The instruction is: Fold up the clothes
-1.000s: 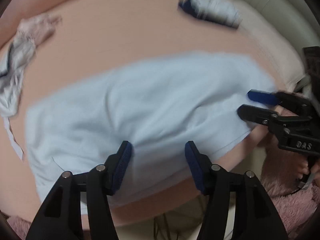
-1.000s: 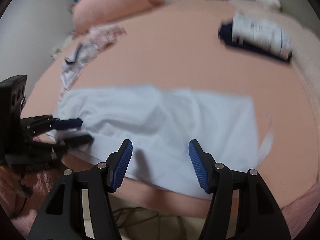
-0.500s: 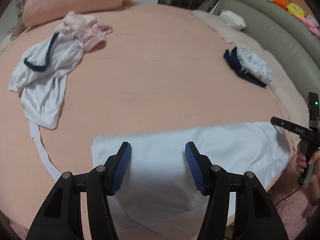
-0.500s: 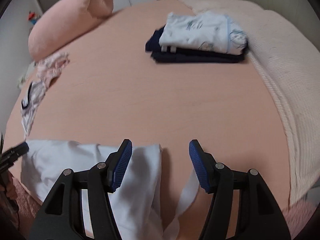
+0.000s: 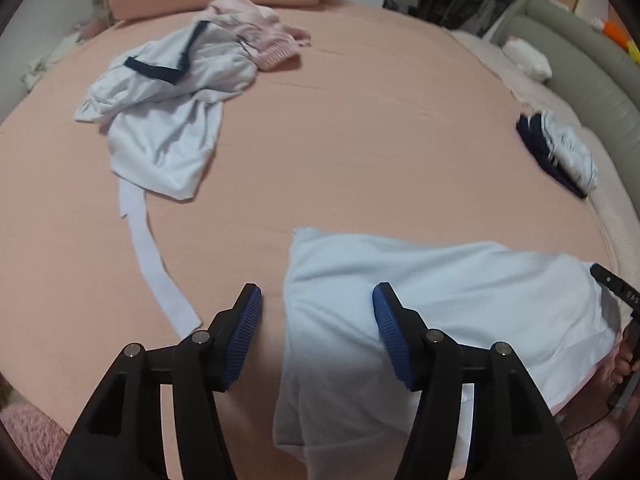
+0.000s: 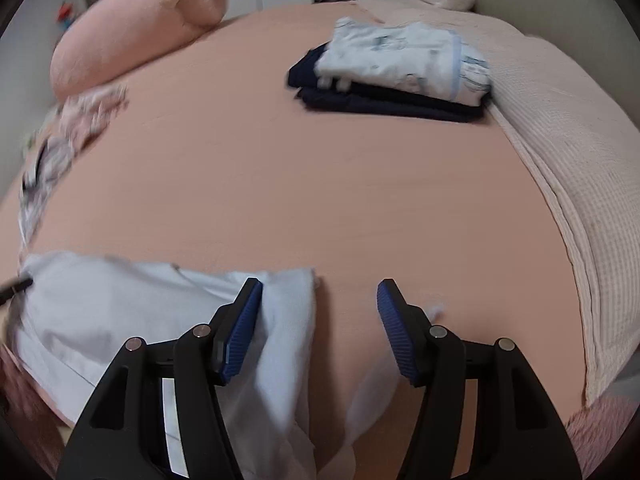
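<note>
A pale blue garment [image 5: 440, 300] lies spread flat along the near edge of the peach bed, also seen in the right wrist view as the same garment [image 6: 120, 308]. My left gripper [image 5: 316, 332] is open above its left end, with the cloth's edge running between the fingers. My right gripper [image 6: 318, 328] is open above its right end; the left finger is over the cloth, the right over bare sheet. Neither holds anything. The other gripper's tip [image 5: 612, 284] shows at the garment's far right end.
An unfolded pile of white and pink clothes [image 5: 180, 92] with a trailing white strap [image 5: 160, 276] lies at the back left. A folded stack, white on navy [image 6: 396, 72], sits at the right by a cream blanket [image 6: 568, 184]. A pink bolster [image 6: 136, 32] lies at the back.
Both grippers have swung apart along the garment, the left toward its left end, the right toward its right end. The garment now lies flat instead of bunched under them.
</note>
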Tool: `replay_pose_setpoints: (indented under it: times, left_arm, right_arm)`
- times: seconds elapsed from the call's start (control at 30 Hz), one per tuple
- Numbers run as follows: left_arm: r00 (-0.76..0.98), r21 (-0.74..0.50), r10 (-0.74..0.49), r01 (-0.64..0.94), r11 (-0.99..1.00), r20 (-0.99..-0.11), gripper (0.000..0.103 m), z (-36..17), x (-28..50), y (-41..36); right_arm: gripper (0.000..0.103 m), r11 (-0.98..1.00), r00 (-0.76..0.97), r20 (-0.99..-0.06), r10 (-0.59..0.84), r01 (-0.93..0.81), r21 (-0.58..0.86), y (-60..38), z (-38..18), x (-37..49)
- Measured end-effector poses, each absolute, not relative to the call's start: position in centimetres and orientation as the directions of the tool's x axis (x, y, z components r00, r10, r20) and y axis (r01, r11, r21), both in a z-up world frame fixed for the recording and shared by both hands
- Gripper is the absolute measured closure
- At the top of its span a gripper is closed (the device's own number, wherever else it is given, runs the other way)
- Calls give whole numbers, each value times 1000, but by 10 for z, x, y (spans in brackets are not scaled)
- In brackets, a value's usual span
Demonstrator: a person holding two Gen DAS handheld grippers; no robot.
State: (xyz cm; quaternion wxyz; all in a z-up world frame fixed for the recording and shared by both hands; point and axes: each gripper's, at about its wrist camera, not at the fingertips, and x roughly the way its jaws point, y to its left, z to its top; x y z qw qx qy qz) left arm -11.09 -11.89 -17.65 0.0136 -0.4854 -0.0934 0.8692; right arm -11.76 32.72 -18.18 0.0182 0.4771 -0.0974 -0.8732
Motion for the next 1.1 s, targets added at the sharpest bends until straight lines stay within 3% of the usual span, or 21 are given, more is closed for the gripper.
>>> replay_pose_setpoints:
  times: [0.1, 0.23, 0.37, 0.47, 0.63, 0.73, 0.8, 0.87, 1.1]
  left_arm:
    - [-535, -222, 142, 87, -971, -833, 43, -171, -96, -124]
    - [-491, -276, 191, 106, -955, -850, 43, -178, -70, -124]
    - [-460, -213, 124, 147, -966, -879, 41, -187, -64, -128]
    - [-512, -157, 33, 201, -967, -858, 41, -175, -60, -138]
    - [-616, -295, 219, 22, -955, -757, 42, -152, -53, -116]
    - [-568, -341, 321, -74, -937, -758, 43, -160, -56, -91]
    - [-513, -312, 303, -73, -947, -803, 44, -171, -64, -80]
    - [-478, -242, 244, -67, -968, -844, 58, -180, -68, -75]
    - [-505, -235, 194, 18, -972, -841, 60, -174, -64, -95]
  right_arm:
    - [43, -930, -557, -797, -233, -112, 350, 353, -172, -110]
    - [43, -953, -525, -822, -220, -64, 296, 347, -168, -80]
    - [44, -969, -437, -878, -194, -54, 240, 332, -184, -62]
    - [43, -972, -457, -870, -186, -45, 232, 329, -178, -56]
    - [41, -972, -505, -841, -192, -20, 234, 323, -164, -45]
    - [37, -970, -502, -839, -208, -7, 244, 319, -163, -41]
    - [37, -965, -418, -878, -233, -10, 261, 314, -180, -46]
    - [37, -971, -378, -901, -211, -28, 239, 313, -191, -48]
    - [36, -959, -423, -888, -183, -121, 255, 332, -181, -43]
